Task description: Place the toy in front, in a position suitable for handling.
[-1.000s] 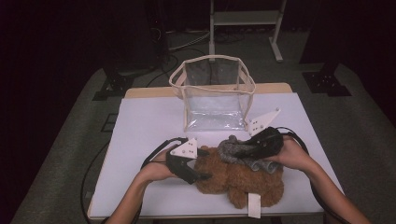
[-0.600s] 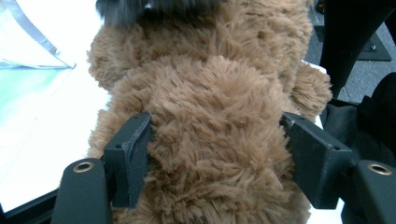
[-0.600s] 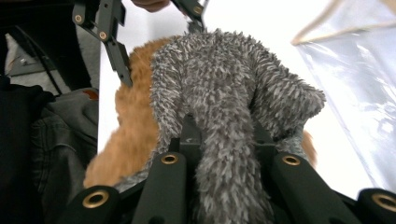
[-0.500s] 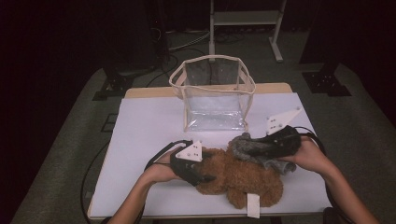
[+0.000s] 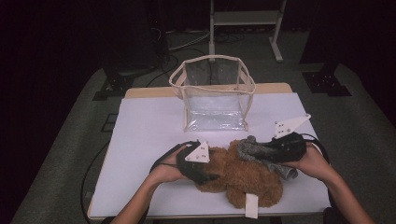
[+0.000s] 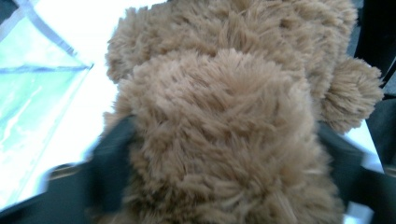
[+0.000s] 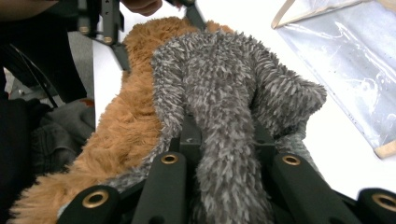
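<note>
A brown plush toy (image 5: 243, 179) lies on the white table (image 5: 149, 135) near its front edge, a white tag (image 5: 251, 205) at its lower end. My left gripper (image 5: 201, 169) is at the toy's left end. Its jaws have just been closing, and in the left gripper view they (image 6: 222, 140) press into the brown fur (image 6: 224, 116) from both sides. My right gripper (image 5: 280, 150) is shut on a grey fuzzy piece (image 5: 254, 151) that lies across the toy's upper right. In the right gripper view the grey fuzzy piece (image 7: 219, 84) runs up between that gripper's (image 7: 224, 135) jaws.
A clear, open-topped plastic bag with beige trim (image 5: 210, 63) stands upright at the table's far middle, behind the toy; the clear bag (image 7: 341, 60) is close to the grey piece. Dark floor, cables and a metal stand (image 5: 245, 18) surround the table. Both forearms enter from the bottom.
My right gripper has moved to the right with the grey piece, drawing it toward the toy's right side. The left hand has stayed at the toy's left end.
</note>
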Tool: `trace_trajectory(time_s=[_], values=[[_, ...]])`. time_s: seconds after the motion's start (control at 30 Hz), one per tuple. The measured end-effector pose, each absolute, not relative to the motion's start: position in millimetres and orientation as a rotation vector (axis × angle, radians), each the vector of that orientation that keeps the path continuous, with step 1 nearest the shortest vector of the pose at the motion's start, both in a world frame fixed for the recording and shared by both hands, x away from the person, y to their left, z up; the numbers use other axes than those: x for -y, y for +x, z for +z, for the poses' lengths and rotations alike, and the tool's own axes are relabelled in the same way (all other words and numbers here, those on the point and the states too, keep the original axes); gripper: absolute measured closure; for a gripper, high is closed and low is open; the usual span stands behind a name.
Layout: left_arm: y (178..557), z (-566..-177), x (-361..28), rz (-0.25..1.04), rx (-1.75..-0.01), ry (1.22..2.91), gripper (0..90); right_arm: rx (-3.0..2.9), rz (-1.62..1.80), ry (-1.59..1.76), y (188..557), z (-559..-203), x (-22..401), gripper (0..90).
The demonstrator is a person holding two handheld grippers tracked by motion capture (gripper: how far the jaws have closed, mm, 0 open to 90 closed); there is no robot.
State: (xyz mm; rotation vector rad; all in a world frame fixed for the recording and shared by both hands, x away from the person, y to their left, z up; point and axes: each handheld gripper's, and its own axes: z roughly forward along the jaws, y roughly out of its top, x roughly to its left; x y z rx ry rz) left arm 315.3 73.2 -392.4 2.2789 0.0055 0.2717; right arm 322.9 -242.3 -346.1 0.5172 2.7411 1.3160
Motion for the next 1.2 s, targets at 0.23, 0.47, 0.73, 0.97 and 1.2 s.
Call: trace_trajectory(time_s=[0.23,0.47,0.73,0.97,1.2], values=[[319.3,-368.2,-94.6,0.385,-0.039,2.358,43.1,-2.706,1.363,0.479,334.1,-342.0,222.5,73.2],[309.6,-359.0,-135.7,0.418,-0.113,2.459,42.3,-2.746,1.335,0.366,348.0,-349.9,170.0,73.1],[294.0,-371.8,-149.3,0.386,-0.162,2.394,40.1,-2.763,1.388,0.361,347.5,-353.2,161.0,72.9],[302.2,-363.0,-145.3,0.314,-0.186,2.318,23.3,-2.783,1.377,0.345,336.1,-365.0,157.6,73.0],[303.4,-369.4,-125.4,0.267,-0.096,2.383,30.9,-2.772,1.414,0.288,323.2,-366.6,161.4,72.7]])
